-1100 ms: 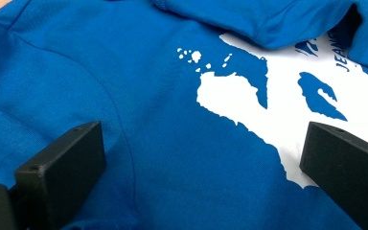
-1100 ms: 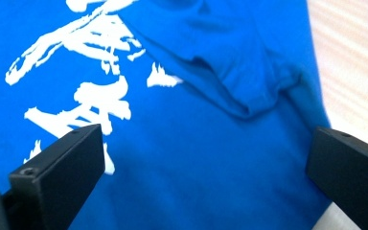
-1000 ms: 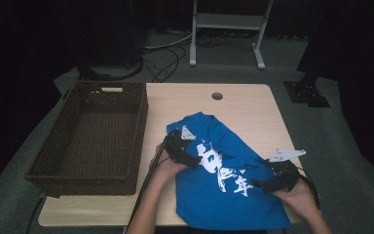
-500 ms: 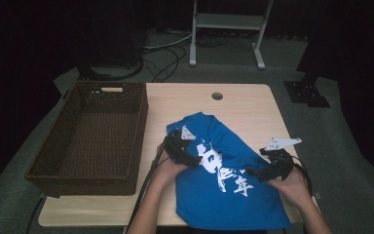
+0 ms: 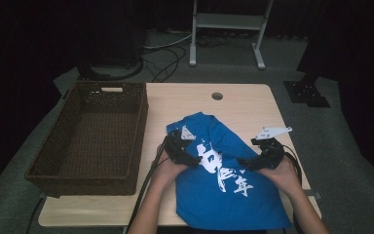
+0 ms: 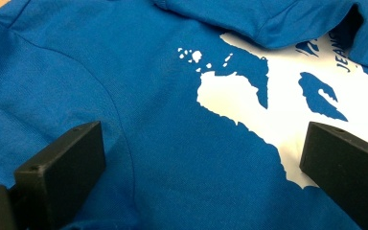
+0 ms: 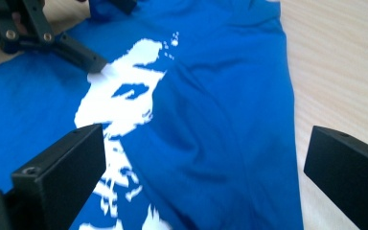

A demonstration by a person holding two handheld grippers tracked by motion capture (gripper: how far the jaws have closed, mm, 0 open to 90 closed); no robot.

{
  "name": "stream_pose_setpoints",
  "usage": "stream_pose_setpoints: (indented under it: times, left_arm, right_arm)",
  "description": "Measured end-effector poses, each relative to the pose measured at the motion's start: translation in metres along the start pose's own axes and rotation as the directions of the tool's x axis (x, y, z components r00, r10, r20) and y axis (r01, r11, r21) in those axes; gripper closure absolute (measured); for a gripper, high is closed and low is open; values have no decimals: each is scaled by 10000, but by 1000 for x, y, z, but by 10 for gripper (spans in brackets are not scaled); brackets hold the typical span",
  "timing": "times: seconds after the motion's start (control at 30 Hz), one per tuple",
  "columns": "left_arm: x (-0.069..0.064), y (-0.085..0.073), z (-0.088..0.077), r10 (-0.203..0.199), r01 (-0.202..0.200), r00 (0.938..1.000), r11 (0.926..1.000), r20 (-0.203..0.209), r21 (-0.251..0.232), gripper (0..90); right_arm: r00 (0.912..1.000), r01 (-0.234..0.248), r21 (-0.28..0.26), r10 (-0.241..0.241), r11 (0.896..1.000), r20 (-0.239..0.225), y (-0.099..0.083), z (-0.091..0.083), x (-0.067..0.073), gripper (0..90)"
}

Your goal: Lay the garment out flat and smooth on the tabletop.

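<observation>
A blue T-shirt (image 5: 224, 195) with a white print lies rumpled on the wooden table (image 5: 243, 105), its lower part hanging toward the front edge. My left gripper (image 5: 191, 158) rests on the shirt's left side by the print, jaws wide open. In the left gripper view the open gripper (image 6: 201, 158) straddles blue cloth (image 6: 139, 96) and white print. My right gripper (image 5: 246, 162) hovers at the shirt's right part, also open. In the right gripper view it (image 7: 203, 163) spans the shirt's (image 7: 211, 96) right edge, and the left gripper's black fingers (image 7: 76, 52) touch the print.
A dark wicker basket (image 5: 139, 117) stands empty on the table's left side. A round cable hole (image 5: 217, 96) sits near the far edge. Bare wood (image 7: 335, 72) lies right of the shirt. A metal stand (image 5: 226, 22) and cables are on the floor beyond.
My right gripper has moved left and away from the front edge, onto the shirt's right part. The left gripper has stayed almost still on the shirt.
</observation>
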State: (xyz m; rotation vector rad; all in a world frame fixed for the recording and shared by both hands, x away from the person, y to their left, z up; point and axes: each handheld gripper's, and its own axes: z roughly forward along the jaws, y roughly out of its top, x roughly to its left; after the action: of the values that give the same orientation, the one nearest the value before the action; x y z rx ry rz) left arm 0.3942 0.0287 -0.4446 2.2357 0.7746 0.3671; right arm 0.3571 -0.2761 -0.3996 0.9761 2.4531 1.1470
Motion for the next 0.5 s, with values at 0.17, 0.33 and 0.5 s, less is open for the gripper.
stream_pose_setpoints:
  times: [0.17,0.33,0.5]
  left_arm:
    - [0,0,0,12,-12,10000,10000,-8,0,10]
    - [0,0,0,11,-11,10000,10000,-7,-3,11]
    - [0,0,0,-4,4,10000,10000,-13,-13,11]
  right_arm:
    - [9998,70,-65,-71,10000,-175,11,10,-1,44]
    - [9997,74,-112,-77,9999,-252,20,24,-3,90]
    - [9990,108,-164,-115,9998,-432,26,34,-4,172]
